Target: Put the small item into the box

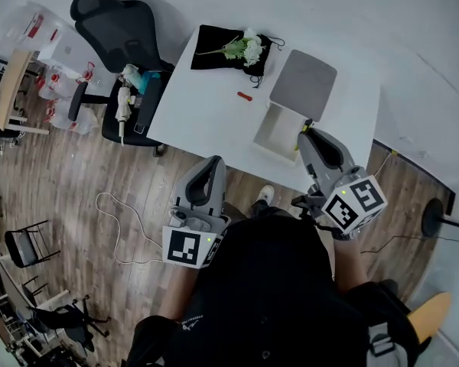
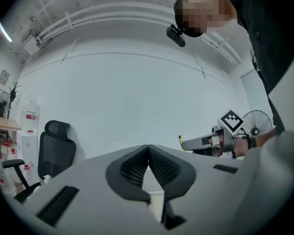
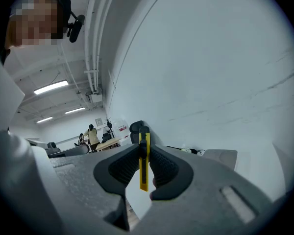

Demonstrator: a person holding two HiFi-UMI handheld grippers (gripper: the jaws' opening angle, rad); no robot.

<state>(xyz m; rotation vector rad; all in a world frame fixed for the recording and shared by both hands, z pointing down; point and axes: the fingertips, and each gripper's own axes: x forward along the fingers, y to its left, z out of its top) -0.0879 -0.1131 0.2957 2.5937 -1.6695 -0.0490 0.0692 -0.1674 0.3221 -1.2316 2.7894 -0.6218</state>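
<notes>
Yellow cutter [image 3: 144, 177] is clamped upright between the right tongs [image 3: 145, 147], its blade end sticking up past the tips. The pads press on both flat sides.

Left tongs [image 2: 148, 148] are closed tip to tip with nothing between them. In the head view they hang over the wood floor [image 1: 76, 182], short of the near edge of the surface [image 1: 206, 109].

Head view: the right tongs' tip sits just at the near right corner of the box [image 1: 275, 132]. The cutter is not inside the box; it is off the surface, in the grip only.

The box is white and open, lying at the near edge of the surface. Its grey lid [image 1: 303, 75] is flipped back on the far side and lies flat.

A small red item [image 1: 245, 96] lies loose on the surface, left of the lid, apart from the box. Behind it is a black cloth [image 1: 213, 50] with white flowers [image 1: 249, 48] on top.

A black chair [image 1: 118, 21] stands off the left end of the surface, with clutter on its seat.

The left gripper view points up at a plain wall, with the right gripper visible at its right side.
</notes>
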